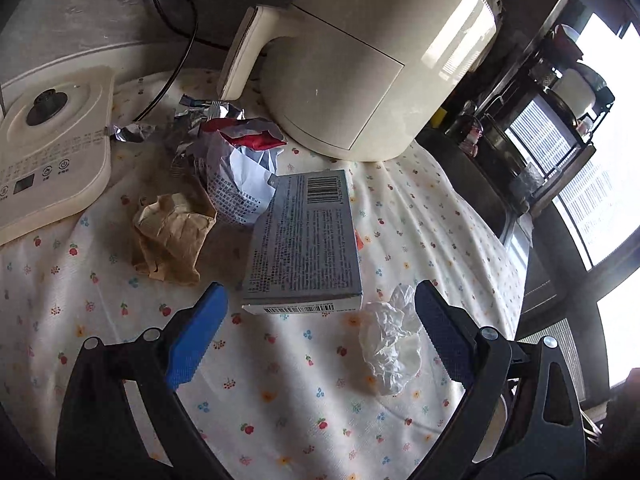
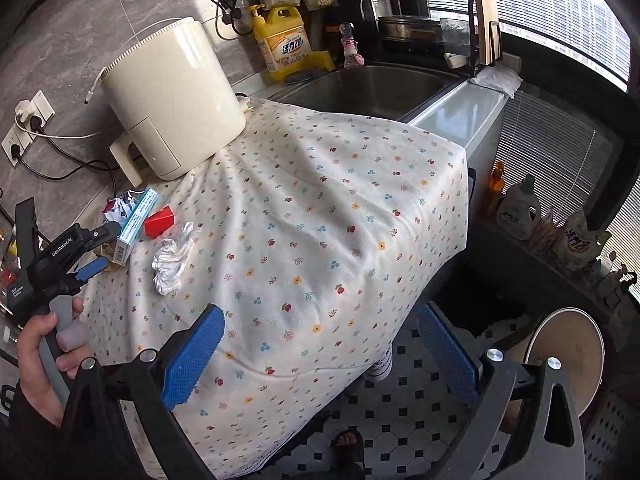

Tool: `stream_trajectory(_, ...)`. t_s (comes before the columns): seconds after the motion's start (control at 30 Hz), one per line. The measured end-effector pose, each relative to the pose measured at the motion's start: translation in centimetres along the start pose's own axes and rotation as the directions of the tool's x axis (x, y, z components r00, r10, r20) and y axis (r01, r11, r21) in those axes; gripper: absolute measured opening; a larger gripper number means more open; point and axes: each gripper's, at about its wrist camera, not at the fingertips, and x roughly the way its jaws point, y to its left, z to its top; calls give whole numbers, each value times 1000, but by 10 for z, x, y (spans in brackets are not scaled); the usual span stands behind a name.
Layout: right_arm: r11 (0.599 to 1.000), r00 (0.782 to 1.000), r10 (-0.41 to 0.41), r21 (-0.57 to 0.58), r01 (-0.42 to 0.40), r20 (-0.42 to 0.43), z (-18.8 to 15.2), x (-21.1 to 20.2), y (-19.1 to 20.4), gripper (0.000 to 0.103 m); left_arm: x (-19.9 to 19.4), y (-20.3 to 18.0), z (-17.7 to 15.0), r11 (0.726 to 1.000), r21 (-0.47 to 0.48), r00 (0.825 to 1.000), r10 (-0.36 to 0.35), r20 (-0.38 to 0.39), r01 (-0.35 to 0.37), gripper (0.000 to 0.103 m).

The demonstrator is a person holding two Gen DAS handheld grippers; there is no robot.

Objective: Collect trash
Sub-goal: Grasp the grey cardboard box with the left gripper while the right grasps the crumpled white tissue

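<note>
Trouble comes if your left gripper, jaws wide and empty, closes here: the box just beyond gets nudged far into the bag, while the wrap at the right finger slips out; right gripper hangs open, empty.

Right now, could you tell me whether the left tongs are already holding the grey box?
No, the left tongs stand open with nothing between them, and the grey box lies on the floral cloth just ahead of their tips.
</note>
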Motion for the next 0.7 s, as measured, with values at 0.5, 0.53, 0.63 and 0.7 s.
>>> stream_trajectory(0.5, 991, 996, 74, -112, -78, -42, 5, 25, 52, 95, -36, 6, -21, 999, -16, 996, -51, 69, 52, 63)
stream_trajectory(0.53, 988, 995, 89, -124, -94, -50, 6, 29, 60, 93, -42, 9, -23, 999, -12, 996, -44, 76, 45, 63)
stream_trajectory(0.63, 977, 988, 135, -156, -146, -77, 8, 43, 83, 87, -62, 17, -30, 1000, 0, 995, -16, 101, 17, 63)
stream_trajectory(0.7, 968, 983, 158, -181, -174, -97, 9, 52, 99, 81, -74, 24, -34, 1000, 6, 993, 7, 118, -7, 63)
